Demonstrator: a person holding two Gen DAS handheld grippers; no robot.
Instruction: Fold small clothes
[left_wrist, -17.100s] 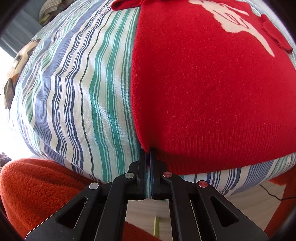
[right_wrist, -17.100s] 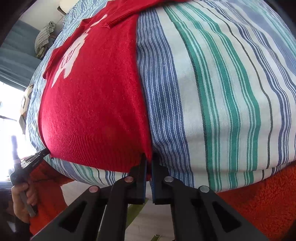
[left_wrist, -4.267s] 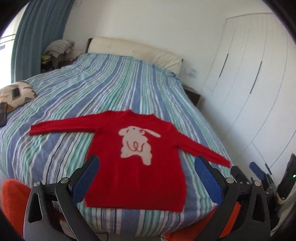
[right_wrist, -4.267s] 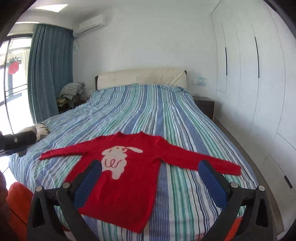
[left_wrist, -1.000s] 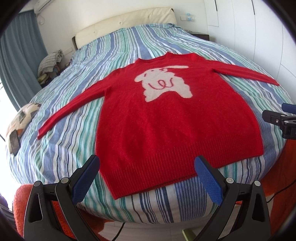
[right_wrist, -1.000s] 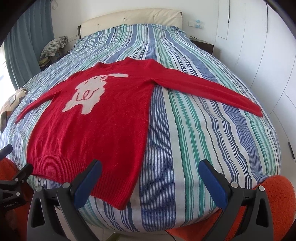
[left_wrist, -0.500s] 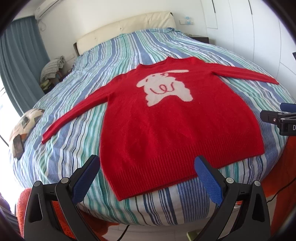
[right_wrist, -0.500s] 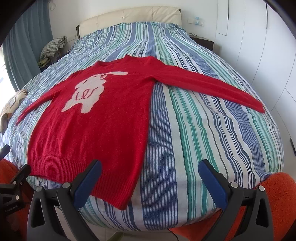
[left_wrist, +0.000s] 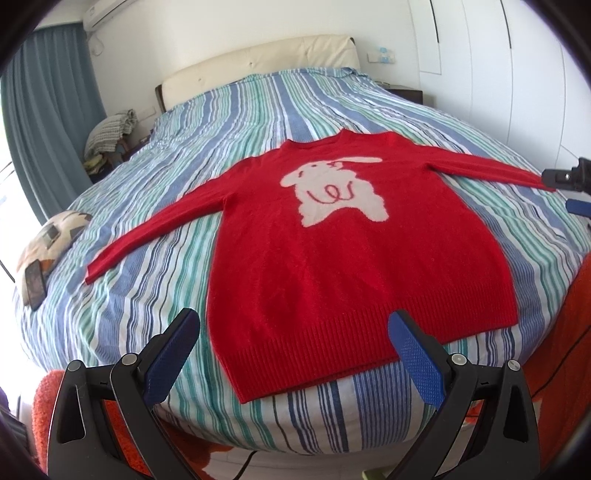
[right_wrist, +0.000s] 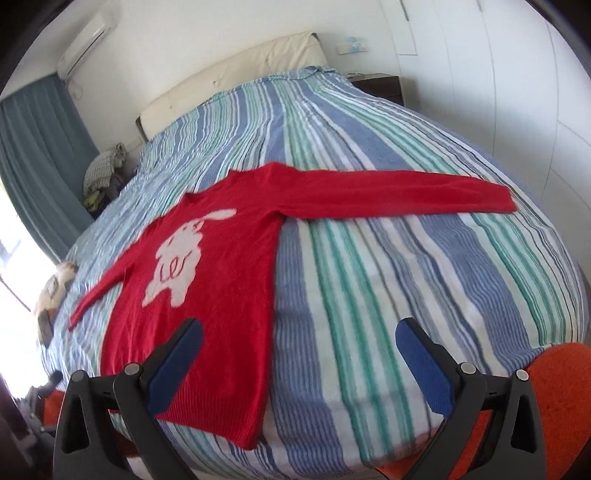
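A small red sweater (left_wrist: 332, 251) with a white animal figure lies flat, face up, on the striped bed (left_wrist: 155, 280), sleeves spread to both sides, hem toward me. It also shows in the right wrist view (right_wrist: 221, 280), with its right sleeve (right_wrist: 388, 195) stretched across the bed. My left gripper (left_wrist: 293, 343) is open and empty, held above the hem's left half. My right gripper (right_wrist: 299, 350) is open and empty, above the bed by the sweater's right edge; part of it shows at the right of the left wrist view (left_wrist: 569, 184).
A patterned cushion with a phone (left_wrist: 35, 284) lies at the bed's left edge. The headboard (left_wrist: 258, 62) is at the far end, white wardrobe doors (left_wrist: 498, 74) on the right, a curtain (left_wrist: 48, 110) on the left. Orange fleece (right_wrist: 554, 387) shows at the bed's near corners.
Both grippers stay open. The right gripper has swung to the right and tilted, so the right sleeve now lies ahead of it. The left view has drawn back slightly.
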